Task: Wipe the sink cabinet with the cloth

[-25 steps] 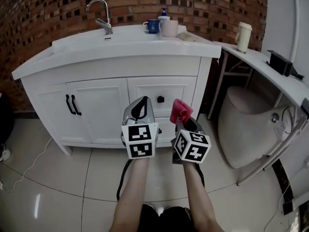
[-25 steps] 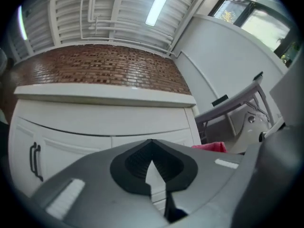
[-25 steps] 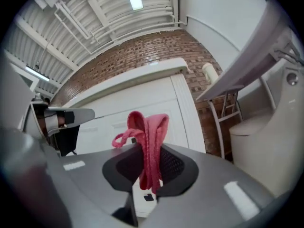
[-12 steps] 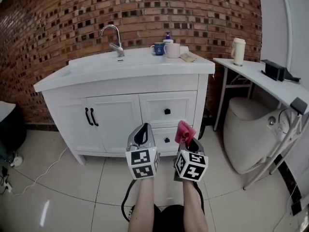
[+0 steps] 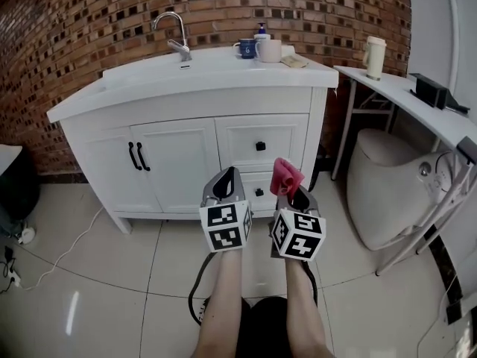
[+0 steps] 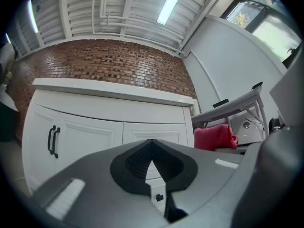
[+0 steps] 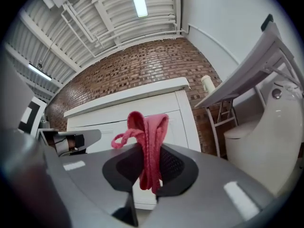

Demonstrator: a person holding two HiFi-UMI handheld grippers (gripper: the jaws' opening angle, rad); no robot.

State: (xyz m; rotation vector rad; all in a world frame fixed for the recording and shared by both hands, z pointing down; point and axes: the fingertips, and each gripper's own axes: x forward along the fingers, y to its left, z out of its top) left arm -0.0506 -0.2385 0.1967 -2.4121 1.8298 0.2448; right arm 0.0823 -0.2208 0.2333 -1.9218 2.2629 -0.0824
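Since 1 s ago: both tongs drifted slightly right in head view, side by side as before; cloth grip unchanged.
Left tongs (image 5: 226,181): jaws together, nothing between.
Right tongs (image 5: 295,194): clamped on pink cloth (image 5: 285,175), bunched fold standing above jaws.
Both well short of sink cabinet (image 5: 186,155); wipe not begun.
Mugs (image 5: 261,49) at rear of worktop (image 5: 223,69).
Risks: cloth held by narrow fold, so drag on door could pull it free; little cloth ahead of jaws, so hard tips may scrape paint; wiping top could knock mugs.
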